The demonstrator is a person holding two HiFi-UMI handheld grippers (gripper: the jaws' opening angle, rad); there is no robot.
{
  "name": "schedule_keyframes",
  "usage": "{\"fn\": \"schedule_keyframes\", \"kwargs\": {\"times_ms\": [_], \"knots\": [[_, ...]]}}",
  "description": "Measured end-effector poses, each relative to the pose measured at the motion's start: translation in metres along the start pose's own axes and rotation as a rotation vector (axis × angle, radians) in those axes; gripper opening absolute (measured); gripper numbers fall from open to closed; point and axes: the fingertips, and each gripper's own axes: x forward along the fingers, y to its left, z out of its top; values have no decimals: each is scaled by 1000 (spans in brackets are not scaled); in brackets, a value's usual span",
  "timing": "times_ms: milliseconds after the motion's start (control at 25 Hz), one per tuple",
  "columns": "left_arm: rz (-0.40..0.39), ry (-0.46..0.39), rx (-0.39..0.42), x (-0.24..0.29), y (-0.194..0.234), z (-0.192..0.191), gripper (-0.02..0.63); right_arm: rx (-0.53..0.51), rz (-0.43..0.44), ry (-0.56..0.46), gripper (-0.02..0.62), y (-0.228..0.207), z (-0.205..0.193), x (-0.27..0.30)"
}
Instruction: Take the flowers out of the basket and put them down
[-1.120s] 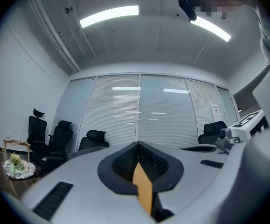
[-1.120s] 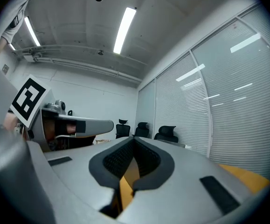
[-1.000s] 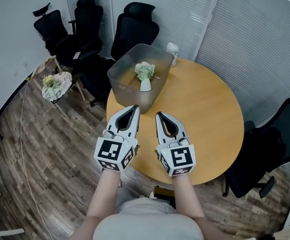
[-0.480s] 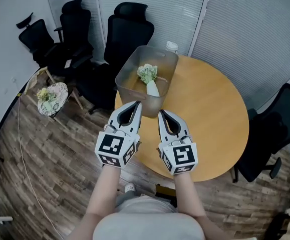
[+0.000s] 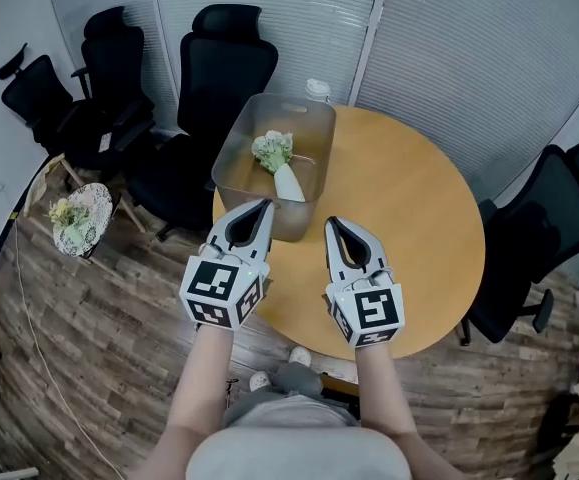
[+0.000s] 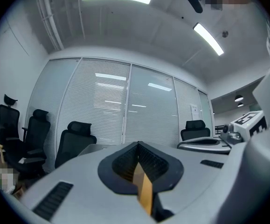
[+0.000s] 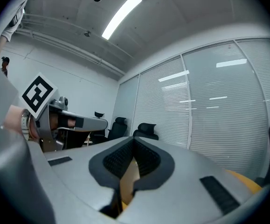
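The pale green flower bunch (image 5: 272,151) on a white stem lies in the translucent grey basket (image 5: 239,140), just ahead of the left hand-held gripper (image 5: 262,208), stem toward it. It and the right hand-held gripper (image 5: 332,225) are pressed together, empty.

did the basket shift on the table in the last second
No. The basket keeps its spot at the far-left edge of the round table, with the white cup by its far corner. Only the head view has swung.

A small white container (image 5: 317,89) behind the basket (image 5: 237,151) is mostly hidden by its rim, too small to identify.
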Motion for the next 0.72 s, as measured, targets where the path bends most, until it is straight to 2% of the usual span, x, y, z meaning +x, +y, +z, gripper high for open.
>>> {"fn": "schedule_keyframes", "kwargs": {"times_ms": [160, 320, 560, 720], "knots": [[34, 12, -6, 27, 7, 3, 5, -1, -6, 0, 23, -24, -3, 11], [26, 21, 12, 52, 10, 7, 5, -12, 9, -31, 23, -40, 4, 27], [77, 27, -35, 85, 21, 2, 4, 34, 68, -56, 23, -61, 8, 44], [73, 54, -52, 107, 27, 1, 5, 34, 79, -54, 23, -76, 2, 54]]}}
